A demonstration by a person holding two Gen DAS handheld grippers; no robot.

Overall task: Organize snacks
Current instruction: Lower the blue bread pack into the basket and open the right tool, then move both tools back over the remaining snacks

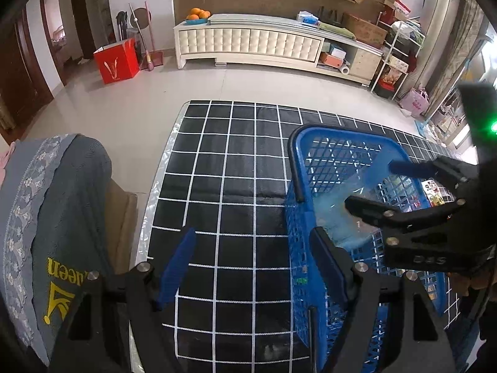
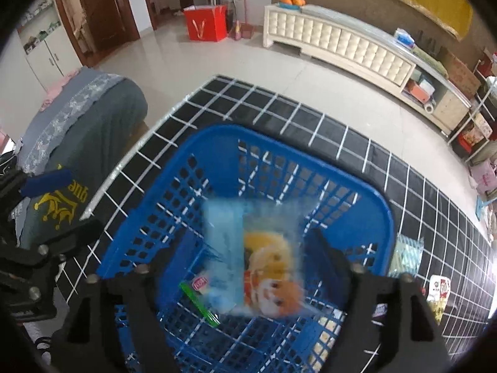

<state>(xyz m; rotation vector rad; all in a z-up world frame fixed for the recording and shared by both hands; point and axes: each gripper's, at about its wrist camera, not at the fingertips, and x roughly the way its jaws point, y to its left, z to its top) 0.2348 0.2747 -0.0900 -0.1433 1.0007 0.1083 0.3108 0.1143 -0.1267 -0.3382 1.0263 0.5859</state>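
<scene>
step: drop snack into basket | right gripper (image 2: 248, 258) jaws apart, blurred snack bag (image 2: 257, 264) loose between them over blue basket (image 2: 217, 143) | left gripper (image 1: 251, 264) apart, empty, astride basket wall | advice: lift straight up, clear rim

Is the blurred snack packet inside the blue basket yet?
Inside: the snack packet appears within the blue basket rim, motion-blurred, apparently falling.

1. Even daylight is filling the room – pale floor (image 1: 130, 115) shining softly
2. Fisheye bending is curving both views, corners going black
3. The snack packet (image 2: 254, 258) is smearing with motion blur – surroundings staying sharp
4. A green lamp (image 1: 493, 126) is flaring
</scene>
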